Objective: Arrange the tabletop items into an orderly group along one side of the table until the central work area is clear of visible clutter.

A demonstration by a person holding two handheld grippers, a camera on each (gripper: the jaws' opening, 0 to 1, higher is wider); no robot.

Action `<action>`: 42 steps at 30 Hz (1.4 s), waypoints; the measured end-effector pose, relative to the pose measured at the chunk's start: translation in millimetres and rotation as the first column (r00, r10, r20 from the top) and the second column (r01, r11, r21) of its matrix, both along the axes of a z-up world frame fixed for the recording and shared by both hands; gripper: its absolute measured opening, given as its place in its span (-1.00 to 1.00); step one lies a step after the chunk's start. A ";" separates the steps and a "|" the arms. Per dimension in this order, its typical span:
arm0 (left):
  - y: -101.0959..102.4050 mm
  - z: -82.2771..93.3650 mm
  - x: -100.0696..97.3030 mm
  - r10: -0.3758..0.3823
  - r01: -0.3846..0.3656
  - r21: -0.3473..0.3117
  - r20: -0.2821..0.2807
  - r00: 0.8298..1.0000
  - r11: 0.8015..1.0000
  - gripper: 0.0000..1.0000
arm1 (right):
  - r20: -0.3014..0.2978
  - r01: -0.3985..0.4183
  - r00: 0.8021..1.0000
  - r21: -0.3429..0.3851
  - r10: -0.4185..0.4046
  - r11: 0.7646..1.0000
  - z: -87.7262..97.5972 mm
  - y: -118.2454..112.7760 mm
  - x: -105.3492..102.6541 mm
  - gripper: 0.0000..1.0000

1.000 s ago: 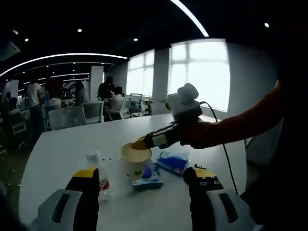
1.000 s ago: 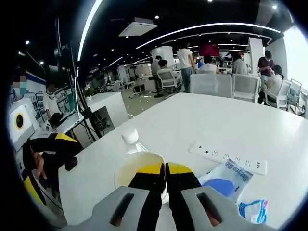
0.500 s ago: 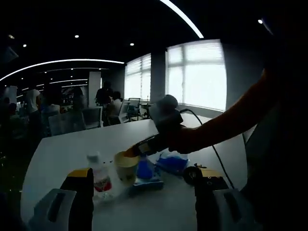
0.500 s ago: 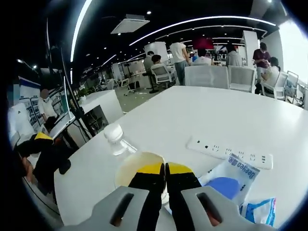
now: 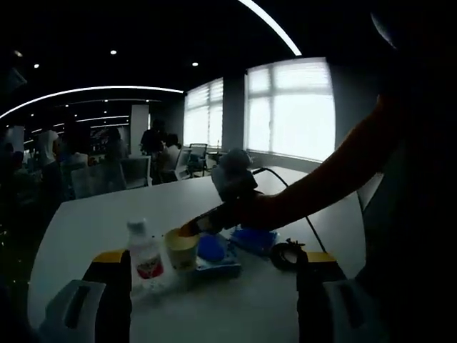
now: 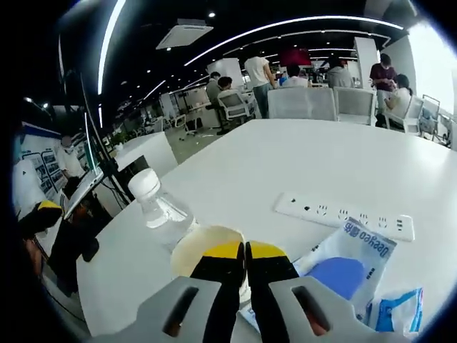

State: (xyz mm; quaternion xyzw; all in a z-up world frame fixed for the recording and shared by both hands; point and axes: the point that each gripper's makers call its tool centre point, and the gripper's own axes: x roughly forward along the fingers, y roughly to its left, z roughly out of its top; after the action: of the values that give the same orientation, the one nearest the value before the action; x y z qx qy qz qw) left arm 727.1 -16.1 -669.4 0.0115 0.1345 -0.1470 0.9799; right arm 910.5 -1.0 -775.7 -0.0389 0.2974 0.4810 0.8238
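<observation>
My right gripper [image 6: 245, 247] is shut on the rim of a pale paper cup [image 6: 194, 251]. Just left of the cup stands a clear water bottle [image 6: 160, 208] with a white cap. A blue and white tissue packet [image 6: 348, 259] lies right of the cup, with a smaller packet [image 6: 401, 313] below it. In the left gripper view the bottle [image 5: 145, 258], the cup [image 5: 181, 248] and the packets [image 5: 216, 252] sit close together on the white table [image 5: 86, 221]. The right gripper [image 5: 188, 229] reaches in from the right onto the cup. My left gripper [image 5: 211, 263] hangs open in front of them.
A white power strip [image 6: 344, 214] lies beyond the packets. A black coiled cable [image 5: 285, 255] rests on the table near my left gripper's right jaw. Chairs and people fill the room behind the table. The table edge falls away left of the bottle.
The cup, held by my right gripper, has slid up next to the bottle. The left view has drawn back a little.
</observation>
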 end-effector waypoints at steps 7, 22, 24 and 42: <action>0.9 -2.9 -0.8 -0.004 0.004 -0.008 -0.011 1.000 1.000 0.99 | -0.005 0.004 1.000 -0.002 -0.004 1.000 -10.3 2.1 1.5 -1.00; -0.9 -12.9 -5.3 -0.012 0.012 -0.004 -0.039 0.999 1.000 0.98 | -0.002 0.007 1.000 -0.024 -0.007 1.000 -26.4 -1.8 0.3 -1.00; -1.2 -14.2 -5.3 -0.015 0.015 -0.001 -0.042 0.999 1.000 0.98 | -0.001 0.010 1.000 -0.026 -0.010 1.000 -26.3 -3.5 -0.4 -1.00; -0.9 -16.1 -3.2 -0.016 0.016 -0.001 -0.042 0.999 1.000 0.98 | -0.005 0.008 1.000 -0.038 -0.008 0.999 -31.5 -1.8 2.0 -1.00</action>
State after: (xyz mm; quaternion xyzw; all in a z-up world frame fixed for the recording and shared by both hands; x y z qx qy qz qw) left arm 723.8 -17.0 -685.5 0.0091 0.1549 -0.1550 0.9757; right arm 912.5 -2.8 -807.2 -0.0524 0.3088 0.4721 0.8240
